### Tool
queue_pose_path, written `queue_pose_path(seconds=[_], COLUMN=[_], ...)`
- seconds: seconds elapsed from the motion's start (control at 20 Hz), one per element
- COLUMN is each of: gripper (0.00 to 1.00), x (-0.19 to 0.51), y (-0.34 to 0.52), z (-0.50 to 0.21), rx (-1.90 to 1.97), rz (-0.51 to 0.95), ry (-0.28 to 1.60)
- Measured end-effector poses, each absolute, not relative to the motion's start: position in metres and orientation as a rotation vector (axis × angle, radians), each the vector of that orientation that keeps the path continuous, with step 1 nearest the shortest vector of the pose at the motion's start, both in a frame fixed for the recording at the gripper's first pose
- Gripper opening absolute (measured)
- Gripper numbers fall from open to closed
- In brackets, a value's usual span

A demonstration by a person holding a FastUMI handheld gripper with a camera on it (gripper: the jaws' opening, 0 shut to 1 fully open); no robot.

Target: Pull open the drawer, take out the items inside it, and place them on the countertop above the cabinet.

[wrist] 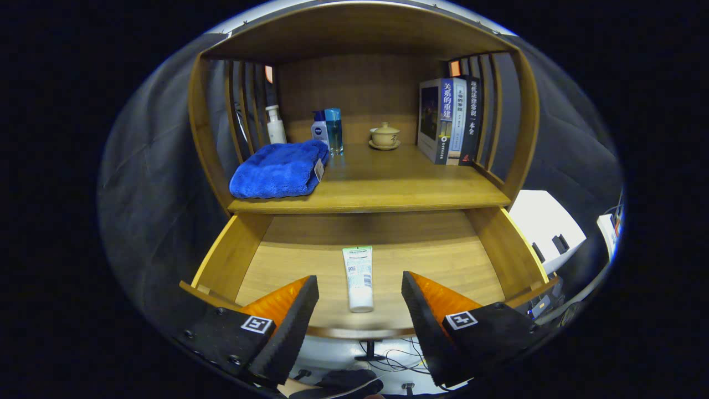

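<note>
Gripper view: gripper (360, 302) fingers wide apart, holding nothing, over pulled-out wooden drawer (501, 246) w/ white tube (359, 278) lying between them on drawer floor, cap end nearest; countertop (388, 183) above has folded blue towel (277, 169), bottles, lidded cup, books.

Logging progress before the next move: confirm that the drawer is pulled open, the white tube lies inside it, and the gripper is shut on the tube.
Not shut. In the gripper view the gripper is open, its fingers either side of the white tube, not touching it. The drawer is indeed pulled open, tube lying inside.
</note>
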State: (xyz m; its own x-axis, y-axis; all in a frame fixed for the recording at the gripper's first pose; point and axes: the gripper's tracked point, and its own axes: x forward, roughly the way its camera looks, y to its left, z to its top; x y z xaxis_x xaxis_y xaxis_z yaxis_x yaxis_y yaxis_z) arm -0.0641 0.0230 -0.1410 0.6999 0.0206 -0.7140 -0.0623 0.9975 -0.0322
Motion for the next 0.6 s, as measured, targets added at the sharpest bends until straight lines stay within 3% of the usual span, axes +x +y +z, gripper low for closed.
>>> queue_pose_path(seconds=[0.6], gripper=[0.98], x=[-0.002], y=[0.032], z=[-0.235], rx=[-0.108], rz=[0.094], ry=[1.143])
